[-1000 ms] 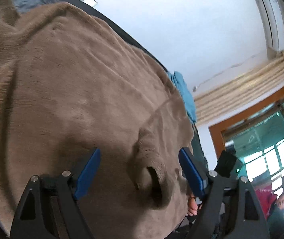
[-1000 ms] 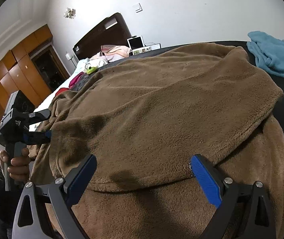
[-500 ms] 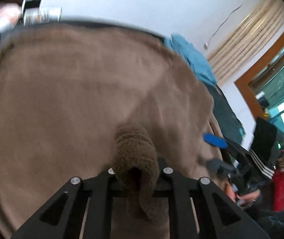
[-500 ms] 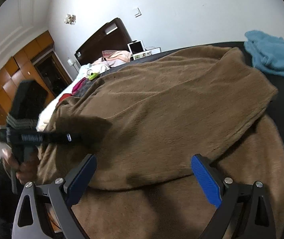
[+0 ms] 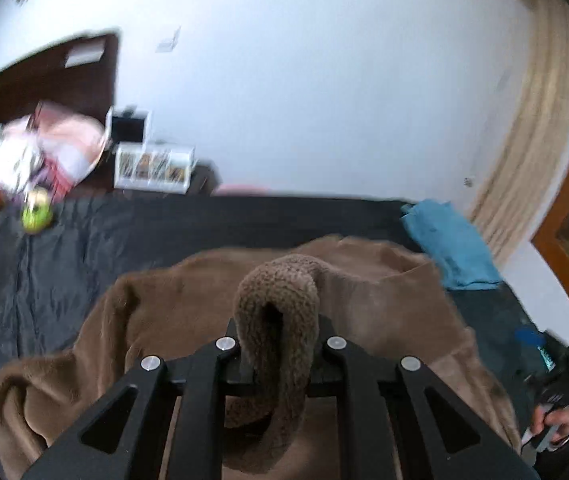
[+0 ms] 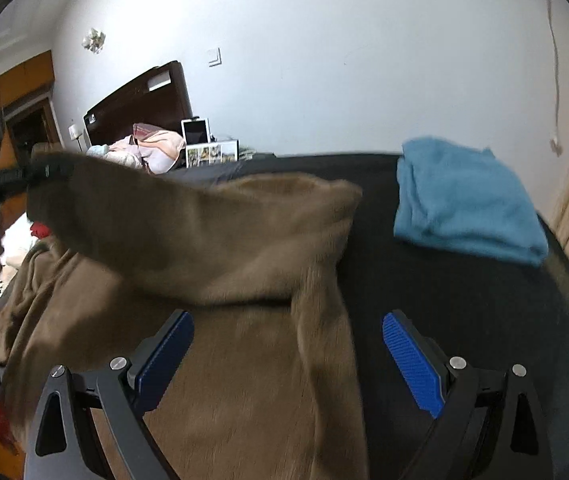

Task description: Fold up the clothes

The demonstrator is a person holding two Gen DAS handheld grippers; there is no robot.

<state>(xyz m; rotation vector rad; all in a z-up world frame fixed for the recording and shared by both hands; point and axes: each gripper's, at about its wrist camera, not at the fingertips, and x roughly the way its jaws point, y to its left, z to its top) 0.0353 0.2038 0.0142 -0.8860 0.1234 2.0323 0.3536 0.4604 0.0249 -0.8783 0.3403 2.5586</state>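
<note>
Garment: we see a brown fleece garment (image 5: pixel 384 312) spread on the bed (image 5: pixel 124 240), near its far right corner; its near part is cut off by the frame.
Hidden: we cannot make out its overall cut, and motion blur softens the raised flap.
Left gripper (image 5: pixel 280 344): fingers closed on the garment's fuzzy cuff, which loops up over them; the pads are hidden.
Right gripper (image 6: pixel 288 356): blue fingers (image 6: pixel 412 360) spread wide, gripping nothing, hovering over the garment's right edge.
Blue cloth (image 6: pixel 464 200): bunched at the far right corner, just beside the garment.
</note>
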